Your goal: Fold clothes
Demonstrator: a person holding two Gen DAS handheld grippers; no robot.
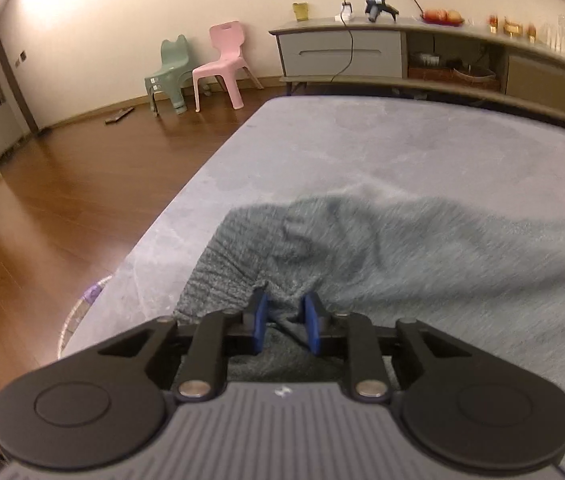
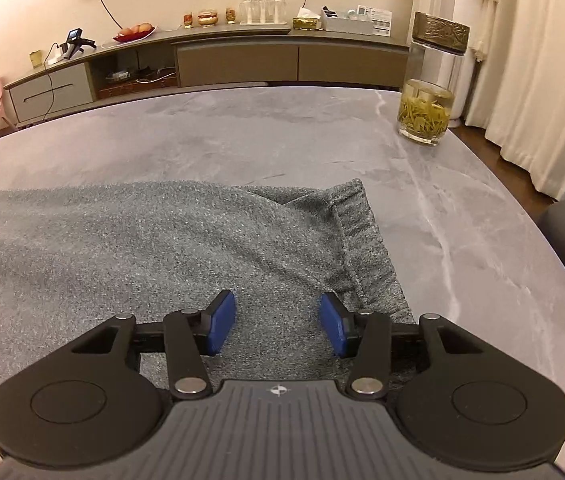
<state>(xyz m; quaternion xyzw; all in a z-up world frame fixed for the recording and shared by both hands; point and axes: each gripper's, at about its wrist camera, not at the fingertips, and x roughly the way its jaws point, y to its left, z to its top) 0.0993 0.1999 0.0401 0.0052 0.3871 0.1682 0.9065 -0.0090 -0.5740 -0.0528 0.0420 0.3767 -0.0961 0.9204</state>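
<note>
A grey knitted garment lies spread on the grey marbled table. My left gripper sits at the garment's left end, its blue pads narrowly apart with a bunched ridge of the fabric pinched between them; creases run out from there. This view is blurred. In the right wrist view the same garment ends in a ribbed band at the right. My right gripper hovers just over the cloth beside that band, open, with flat fabric under the gap and nothing gripped.
A glass jar of tea stands at the table's far right. Behind the table runs a long sideboard. A pink chair and a green chair stand on the wooden floor at left. Curtains hang at right.
</note>
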